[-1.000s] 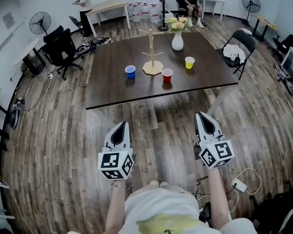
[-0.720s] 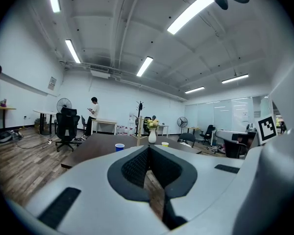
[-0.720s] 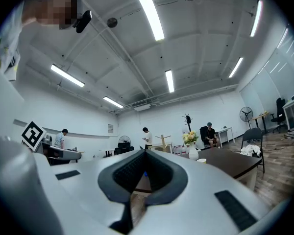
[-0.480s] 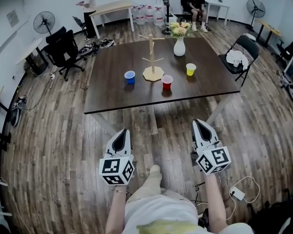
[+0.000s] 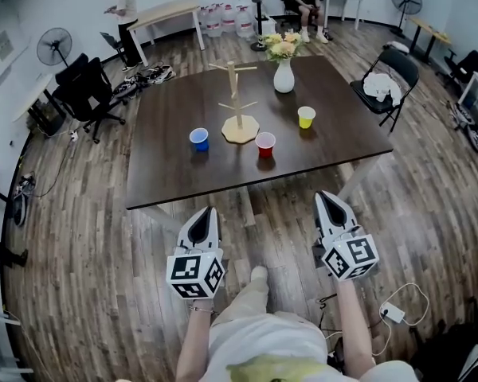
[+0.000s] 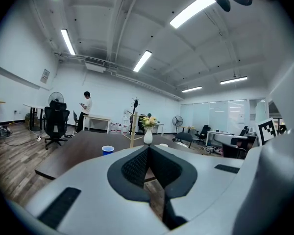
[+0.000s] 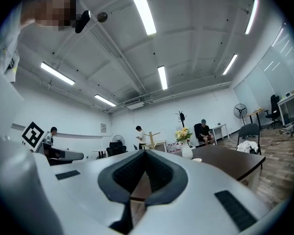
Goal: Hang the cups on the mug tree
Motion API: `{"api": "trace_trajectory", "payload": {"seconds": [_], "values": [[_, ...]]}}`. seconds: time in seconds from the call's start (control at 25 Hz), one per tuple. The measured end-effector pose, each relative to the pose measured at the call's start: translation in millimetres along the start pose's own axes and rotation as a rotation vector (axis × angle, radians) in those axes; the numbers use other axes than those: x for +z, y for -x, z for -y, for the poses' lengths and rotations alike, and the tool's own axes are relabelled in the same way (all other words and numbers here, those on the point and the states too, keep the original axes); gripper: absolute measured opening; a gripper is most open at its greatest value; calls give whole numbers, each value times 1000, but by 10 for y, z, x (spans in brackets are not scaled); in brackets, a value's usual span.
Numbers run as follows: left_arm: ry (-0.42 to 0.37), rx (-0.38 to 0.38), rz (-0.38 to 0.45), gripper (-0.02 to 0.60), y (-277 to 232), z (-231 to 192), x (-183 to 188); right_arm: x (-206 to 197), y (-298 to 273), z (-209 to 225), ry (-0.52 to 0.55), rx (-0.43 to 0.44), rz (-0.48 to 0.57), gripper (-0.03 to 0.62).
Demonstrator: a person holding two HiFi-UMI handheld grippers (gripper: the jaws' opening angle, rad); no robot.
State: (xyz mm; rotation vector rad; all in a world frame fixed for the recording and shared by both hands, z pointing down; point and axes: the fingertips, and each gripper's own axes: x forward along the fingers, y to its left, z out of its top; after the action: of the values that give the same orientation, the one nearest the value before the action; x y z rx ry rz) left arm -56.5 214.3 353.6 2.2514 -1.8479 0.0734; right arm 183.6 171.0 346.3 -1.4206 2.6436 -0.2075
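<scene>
At the bottom centre of the head view, the left hand-held gripper [image 5: 202, 213] and the right hand-held gripper [image 5: 329, 199] are both closed, jaws together with nothing in them, above the wood-plank floor [image 5: 80, 237]. Beyond them the dark counter [image 5: 167, 169] carries a blue cup [image 5: 198, 138], a red cup [image 5: 265, 144] and a yellow cup [image 5: 306, 117], upright around the wooden mug tree [image 5: 238, 102]. A flower vase [image 5: 284, 74] stands behind it. Farther off are an office chair [image 5: 84, 90] upper left and a folding chair [image 5: 386, 86] upper right.

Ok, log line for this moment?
stage: before first pick | left gripper: shut, empty | right gripper: shut, empty | blue cup, red cup, yellow cup: on table | mug tree: bare
</scene>
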Motion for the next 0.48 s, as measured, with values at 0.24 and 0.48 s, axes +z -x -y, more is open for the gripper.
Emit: {"api": "trace_trajectory", "payload": {"seconds": [0.24,0.48], "values": [[8,-63,-13,15,-702,-126,123,-22,-543,272,-8,-45,-12,20],[18,-117,-38,15,-1293,-253,169,-59,-984,514,-19,-95,-22,20]]}}
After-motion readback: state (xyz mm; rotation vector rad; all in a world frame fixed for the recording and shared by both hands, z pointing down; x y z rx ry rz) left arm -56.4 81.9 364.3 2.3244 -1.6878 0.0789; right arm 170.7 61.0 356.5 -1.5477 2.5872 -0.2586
